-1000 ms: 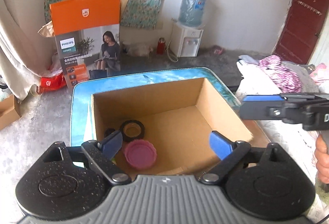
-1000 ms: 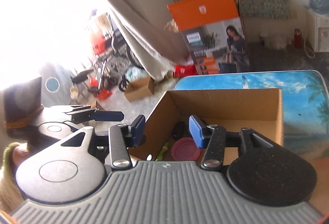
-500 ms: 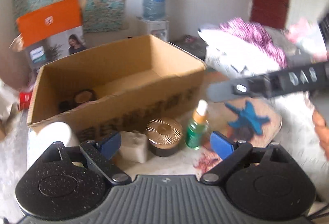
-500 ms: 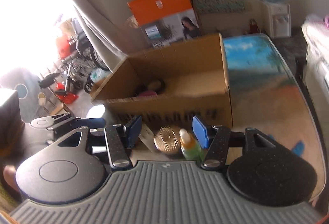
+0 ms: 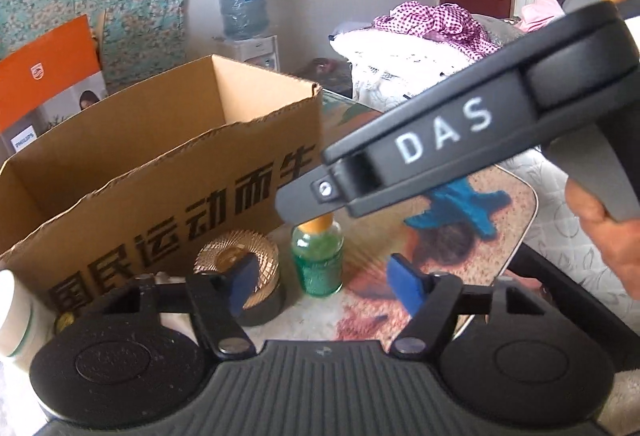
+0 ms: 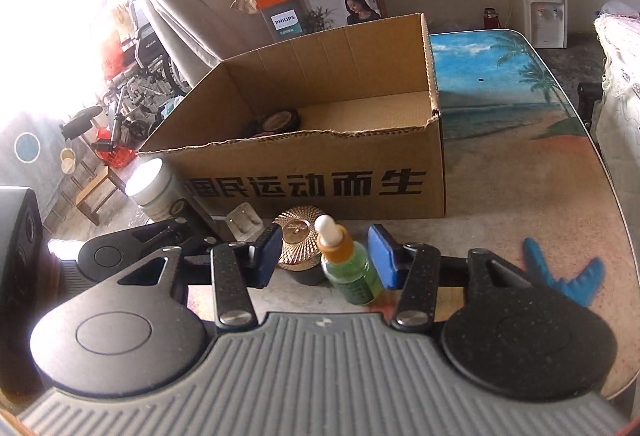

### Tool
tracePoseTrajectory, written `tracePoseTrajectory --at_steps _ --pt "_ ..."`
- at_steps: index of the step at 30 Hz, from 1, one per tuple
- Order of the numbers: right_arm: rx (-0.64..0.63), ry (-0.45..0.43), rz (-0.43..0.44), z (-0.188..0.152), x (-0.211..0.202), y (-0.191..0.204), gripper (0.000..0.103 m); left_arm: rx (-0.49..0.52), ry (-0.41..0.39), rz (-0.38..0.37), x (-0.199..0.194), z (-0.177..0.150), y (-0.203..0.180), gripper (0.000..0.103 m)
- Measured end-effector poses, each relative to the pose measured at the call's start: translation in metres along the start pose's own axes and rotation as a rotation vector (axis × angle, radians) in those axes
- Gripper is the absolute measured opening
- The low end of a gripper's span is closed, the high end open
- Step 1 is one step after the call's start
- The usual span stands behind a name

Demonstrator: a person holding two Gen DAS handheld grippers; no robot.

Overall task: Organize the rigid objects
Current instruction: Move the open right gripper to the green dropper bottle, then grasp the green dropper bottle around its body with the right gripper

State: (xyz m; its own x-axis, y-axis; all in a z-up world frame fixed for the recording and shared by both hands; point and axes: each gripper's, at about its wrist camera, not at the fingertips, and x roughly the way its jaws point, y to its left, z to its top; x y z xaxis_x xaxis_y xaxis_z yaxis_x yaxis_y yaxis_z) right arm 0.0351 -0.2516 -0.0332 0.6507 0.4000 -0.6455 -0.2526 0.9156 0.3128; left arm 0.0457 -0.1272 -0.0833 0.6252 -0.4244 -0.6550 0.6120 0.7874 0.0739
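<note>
green dropper bottle (image 6: 352,272) upright on the table (image 6: 520,196), just in front of the cardboard box (image 6: 320,188), between the blue pads of the right gripper (image 6: 326,260). jaws just been closing, bottle between them, right pad close against its side, left pad clear of it with a gap showing; not yet clenched on anything. likely a pick in hand, with the box as the place to put it.

risk one: tall, narrow bottle, easily tipped if one pad arrives first and pushes sideways. risk two: gold-lidded jar (image 6: 298,236) touching or nearly touching the bottle on its left, right where the left pad must travel; could pinch the jar's lid instead, or shove it into the bottle. risk three: smooth wall and a slim neck, so a grip high up near the white dropper cap could slip on the lift.

left gripper (image 5: 324,286) low over the same patch, jaws just been closing too, apart and empty, left pad in front of the gold lid, bottle (image 5: 318,260) standing beyond the gap. two grippers crowded on neighbouring things: risk of a knock between them, the right one crossing above the bottle in the left view.

further out: small white block (image 6: 242,222) and white tub (image 6: 154,192) along the box front, dark round things already inside the box, blue starfish shape (image 6: 560,272) on the table at the right.
</note>
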Motion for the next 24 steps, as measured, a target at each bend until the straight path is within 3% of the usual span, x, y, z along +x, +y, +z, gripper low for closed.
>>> tracePoseTrajectory --at_steps 4,9,18,24 --pt "-0.010 0.006 0.008 0.005 0.006 -0.004 0.031 0.004 0.004 -0.006 0.010 0.004 -0.001 0.057" --pt "-0.029 0.021 0.014 0.006 0.013 -0.005 0.020 0.009 0.006 -0.012 0.018 0.007 -0.003 0.055" --pt "-0.045 0.030 0.022 0.006 0.015 -0.006 0.019 -0.010 0.031 -0.015 0.027 0.006 -0.002 0.044" --pt "-0.051 0.052 0.016 0.003 0.009 -0.004 0.019 -0.037 0.037 -0.062 0.018 0.004 0.002 0.044"
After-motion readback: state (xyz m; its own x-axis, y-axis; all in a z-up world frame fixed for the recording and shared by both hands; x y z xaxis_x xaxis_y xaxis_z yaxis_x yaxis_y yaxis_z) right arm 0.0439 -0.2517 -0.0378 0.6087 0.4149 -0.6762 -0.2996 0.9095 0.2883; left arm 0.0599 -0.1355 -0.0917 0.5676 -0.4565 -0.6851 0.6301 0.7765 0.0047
